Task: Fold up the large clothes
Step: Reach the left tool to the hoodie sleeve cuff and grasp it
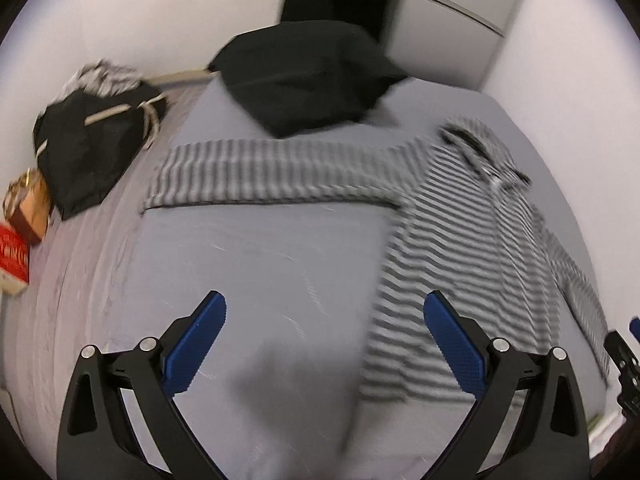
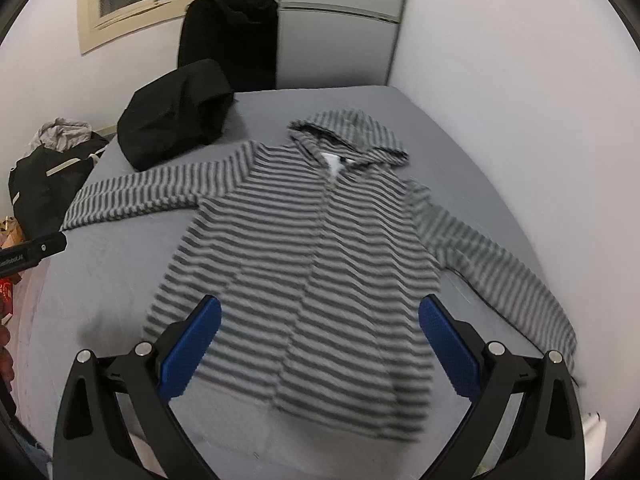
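We hold both grippers, left gripper (image 1: 325, 334) and right gripper (image 2: 320, 338), fingers spread and empty, above the striped hoodie (image 2: 304, 248) lying flat on the bed (image 2: 100, 280).

Left gripper (image 1: 325, 312): matte black forked arms, triangular cut-outs, silver round screws at 11 and 1 o'clock.
Right gripper (image 2: 320, 314): same black frame, silver screws.
Pads (image 2: 191, 344): blue, finely ribbed, rounded tips.

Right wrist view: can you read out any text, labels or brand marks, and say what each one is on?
Nothing reads cleanly.
Black bar at the left edge: small white lettering, too blurred to read.
White tag inside the striped hoodie neck: no legible print.
Red box, left wrist view: pale markings, blurred.
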